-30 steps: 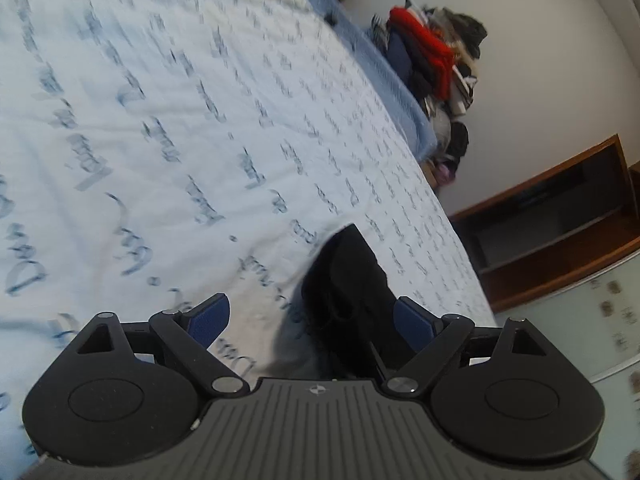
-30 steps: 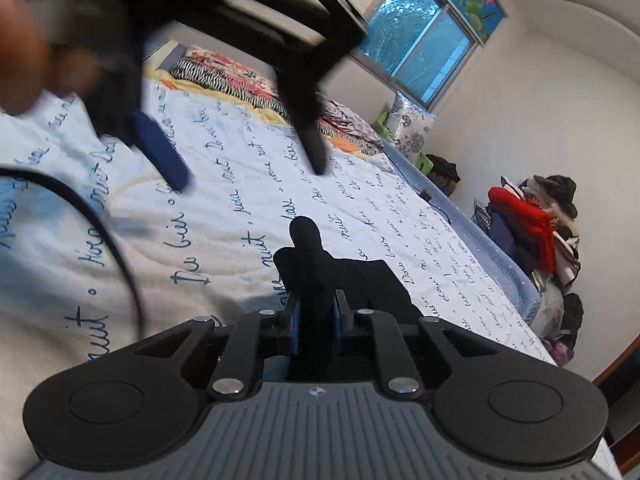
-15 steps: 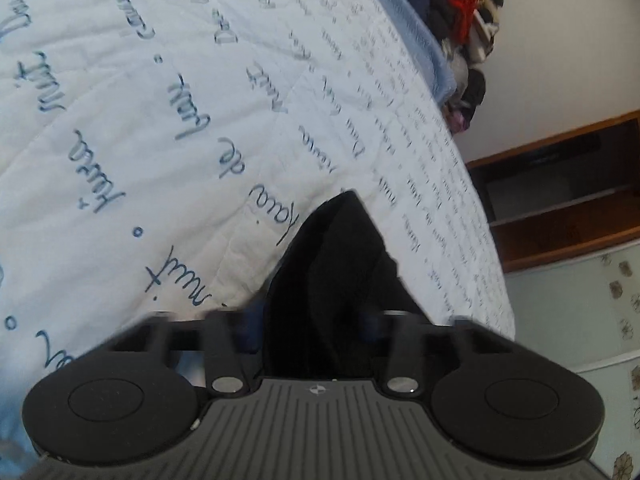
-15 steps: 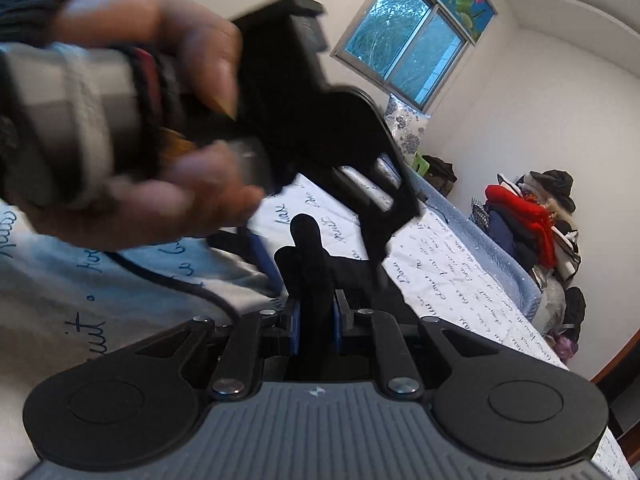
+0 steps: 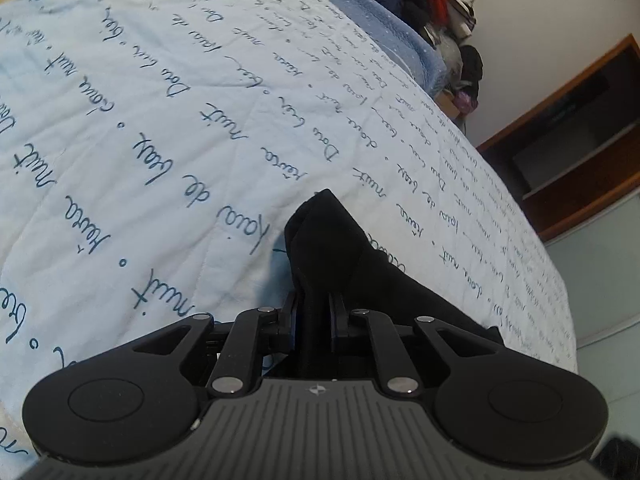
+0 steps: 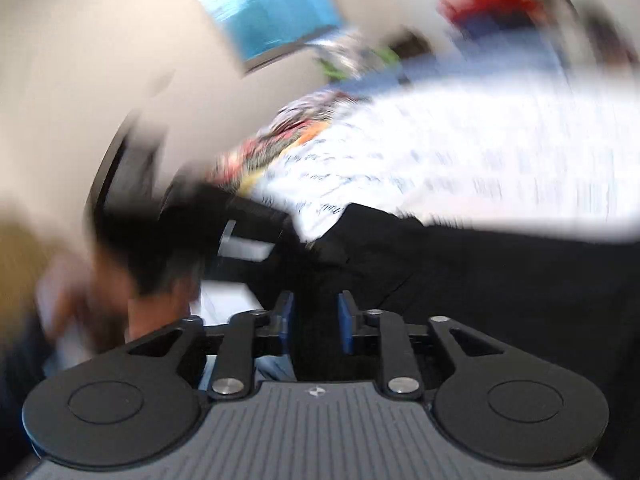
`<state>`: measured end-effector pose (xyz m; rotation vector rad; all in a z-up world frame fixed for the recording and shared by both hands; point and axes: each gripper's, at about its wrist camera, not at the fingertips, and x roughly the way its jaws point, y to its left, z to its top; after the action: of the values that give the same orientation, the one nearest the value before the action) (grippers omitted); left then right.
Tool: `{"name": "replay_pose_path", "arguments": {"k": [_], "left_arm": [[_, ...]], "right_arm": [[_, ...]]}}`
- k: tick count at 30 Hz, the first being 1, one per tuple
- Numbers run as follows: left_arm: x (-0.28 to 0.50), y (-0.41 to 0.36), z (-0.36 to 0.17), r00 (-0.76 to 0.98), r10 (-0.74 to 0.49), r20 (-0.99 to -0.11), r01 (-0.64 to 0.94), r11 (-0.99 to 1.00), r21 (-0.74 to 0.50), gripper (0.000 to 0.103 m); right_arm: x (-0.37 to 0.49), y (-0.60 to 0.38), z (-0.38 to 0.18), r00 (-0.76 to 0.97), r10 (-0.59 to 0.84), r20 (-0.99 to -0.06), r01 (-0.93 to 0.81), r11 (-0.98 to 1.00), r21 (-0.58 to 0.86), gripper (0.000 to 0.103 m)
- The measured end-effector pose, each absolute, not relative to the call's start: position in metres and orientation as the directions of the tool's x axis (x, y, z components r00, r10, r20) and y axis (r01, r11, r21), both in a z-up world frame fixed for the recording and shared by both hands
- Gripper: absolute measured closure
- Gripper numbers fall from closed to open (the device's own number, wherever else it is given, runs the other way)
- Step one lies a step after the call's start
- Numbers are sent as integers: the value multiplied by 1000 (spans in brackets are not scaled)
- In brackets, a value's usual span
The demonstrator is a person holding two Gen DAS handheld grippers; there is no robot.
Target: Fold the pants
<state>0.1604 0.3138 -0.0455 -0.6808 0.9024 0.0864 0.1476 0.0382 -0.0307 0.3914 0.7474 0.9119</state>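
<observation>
Pants (image 5: 340, 256), black, lie on the bed cover (image 5: 160, 120); one corner is pinched tight by the left gripper (image 5: 316, 312), whose jaws have just been closing on the cloth; the right gripper (image 6: 316, 320) has just been opening, with dark cloth between its pads; whether it is gripped cannot be told; a fold is being started; next, the pinched corner must be carried across evenly.

Both wrist cameras sit close behind their fingers, looking across the script-printed white bedspread (image 5: 168, 92); they share it, and the right view is blurred.
</observation>
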Motion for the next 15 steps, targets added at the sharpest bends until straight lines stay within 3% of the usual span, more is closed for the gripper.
{"name": "replay_pose_path", "arguments": {"k": [2, 3, 5, 8, 12, 15], "left_arm": [[167, 313, -49, 606, -254, -754, -323, 787, -525, 69], [168, 315, -53, 591, -283, -756, -326, 773, -544, 52], [171, 320, -63, 573, -326, -752, -341, 740, -580, 42], [174, 325, -74, 559, -327, -762, -364, 729, -580, 43], [173, 326, -72, 578, -315, -752, -364, 725, -584, 83], [168, 303, -51, 605, -235, -760, -297, 820, -490, 87]], "right_arm": [[177, 25, -40, 333, 860, -386, -426, 502, 753, 77], [187, 21, -45, 301, 879, -370, -365, 465, 806, 77], [196, 13, -57, 273, 904, -328, -276, 400, 874, 77], [194, 5, -68, 275, 909, -314, -248, 383, 890, 77], [203, 3, -93, 247, 908, -338, -159, 383, 910, 77], [208, 8, -96, 224, 914, -339, -130, 372, 919, 77]]}}
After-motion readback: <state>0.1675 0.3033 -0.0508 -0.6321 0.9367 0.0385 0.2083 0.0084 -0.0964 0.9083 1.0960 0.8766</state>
